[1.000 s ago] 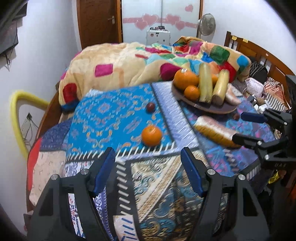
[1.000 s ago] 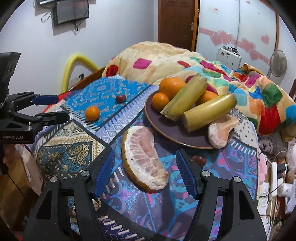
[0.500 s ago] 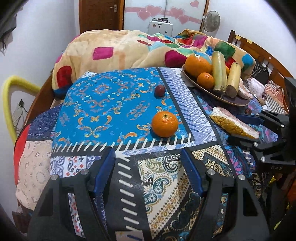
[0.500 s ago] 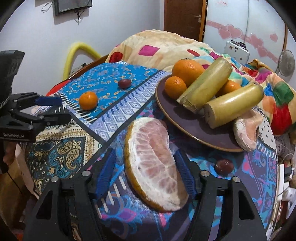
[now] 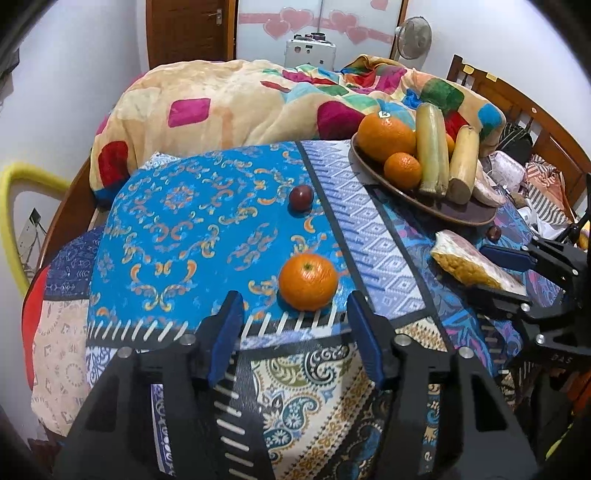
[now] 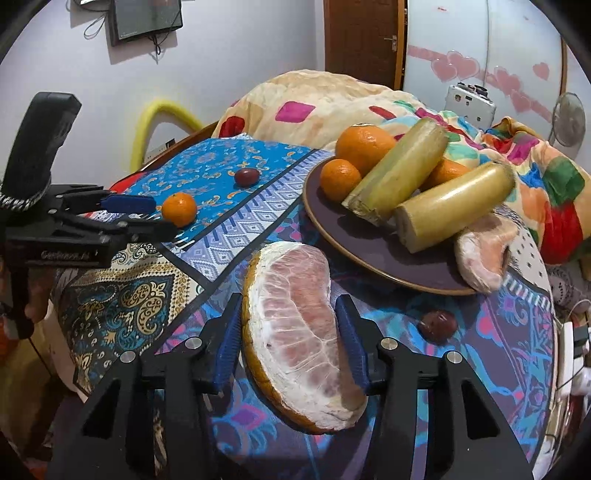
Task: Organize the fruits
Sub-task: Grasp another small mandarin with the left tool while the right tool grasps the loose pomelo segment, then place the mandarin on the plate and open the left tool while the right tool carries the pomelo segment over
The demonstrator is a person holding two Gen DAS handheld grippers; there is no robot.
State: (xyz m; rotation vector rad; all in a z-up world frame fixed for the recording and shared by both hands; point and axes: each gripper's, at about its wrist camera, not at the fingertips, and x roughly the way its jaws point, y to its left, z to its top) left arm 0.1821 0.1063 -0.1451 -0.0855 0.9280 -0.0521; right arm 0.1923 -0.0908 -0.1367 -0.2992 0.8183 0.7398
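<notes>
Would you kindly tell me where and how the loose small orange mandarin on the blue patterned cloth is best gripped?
Grip the small orange mandarin across its widest middle, coming from the near side, angled downward. It is round, sits free on the blue patterned cloth, and nothing crowds its flanks.

A home bedroom: patchwork blanket (image 5: 236, 99) heaped on a wooden bed frame (image 5: 517, 107), wardrobe door (image 5: 184, 33) behind.

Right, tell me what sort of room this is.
Most likely a bedroom at home. A thick patchwork blanket lies heaped on a bed with a wooden headboard, and a wooden door stands behind. The fruit plate sits on the bedspread, not on a table.
</notes>
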